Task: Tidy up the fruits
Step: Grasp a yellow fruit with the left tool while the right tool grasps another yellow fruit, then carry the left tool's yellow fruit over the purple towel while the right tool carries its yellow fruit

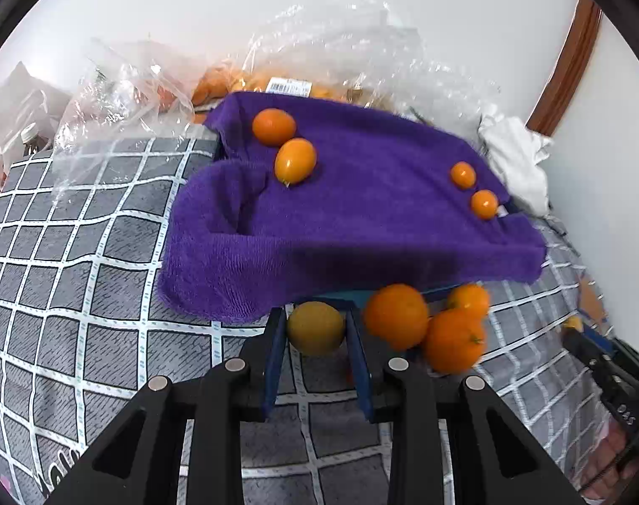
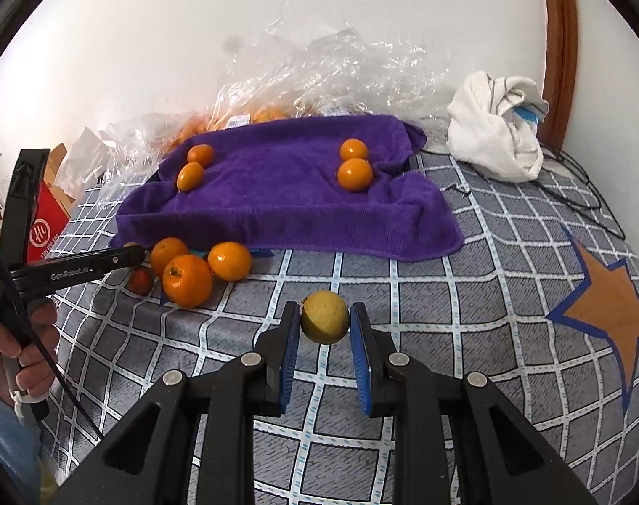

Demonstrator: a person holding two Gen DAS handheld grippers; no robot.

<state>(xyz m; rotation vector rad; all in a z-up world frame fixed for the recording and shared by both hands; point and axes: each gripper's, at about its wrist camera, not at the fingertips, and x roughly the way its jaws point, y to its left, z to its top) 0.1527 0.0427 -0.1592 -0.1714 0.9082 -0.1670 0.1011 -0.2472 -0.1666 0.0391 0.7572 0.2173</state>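
Four fruits [image 2: 353, 174] on towel [image 2: 294, 206], perhaps three [image 2: 187, 280] before it

Both my wrist feeds are bright and evenly lit, with soft white indoor light and no hard shadows. The purple towel [image 1: 353, 210] throws a dim shade along its front fold. Glare sparkles on the crumpled plastic bags [image 2: 319, 71] by the wall. Fisheye bending curves the checked bedspread [image 2: 466, 294] and blackens the corners. In my left feed the oranges [image 1: 428, 328] beside the fingers smear with motion blur; my right feed stays sharper.
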